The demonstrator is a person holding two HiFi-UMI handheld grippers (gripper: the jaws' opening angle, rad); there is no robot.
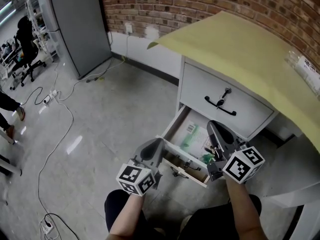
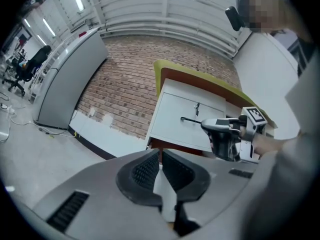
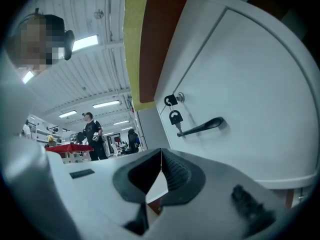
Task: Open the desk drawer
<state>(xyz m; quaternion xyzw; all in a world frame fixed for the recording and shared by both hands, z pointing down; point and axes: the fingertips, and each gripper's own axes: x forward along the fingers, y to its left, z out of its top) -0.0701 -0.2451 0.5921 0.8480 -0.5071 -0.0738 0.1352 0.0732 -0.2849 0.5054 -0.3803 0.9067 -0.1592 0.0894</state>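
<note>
The white desk point(image 1: 240, 49) has a yellow top and two drawers. Its upper drawer point(image 1: 225, 101) is closed, with a black handle point(image 1: 220, 104) and a key point(image 1: 227, 90) in the lock. The lower drawer point(image 1: 172, 128) stands pulled out toward me, with green and white items point(image 1: 190, 136) inside. My left gripper point(image 1: 156, 146) hovers at the open drawer's front left corner, jaws shut point(image 2: 160, 151) and empty. My right gripper point(image 1: 214, 126) sits over the drawer's right side, shut point(image 3: 161, 151) with nothing in it, facing the upper handle point(image 3: 200, 127) and key point(image 3: 175, 116).
A grey cabinet point(image 1: 80, 24) stands at the back left against the brick wall point(image 1: 200, 1). Cables point(image 1: 55, 134) and a power strip point(image 1: 47, 99) lie on the floor. A person sits on an office chair point(image 1: 25, 46) at far left. A clear plastic item point(image 1: 305, 69) rests on the desk.
</note>
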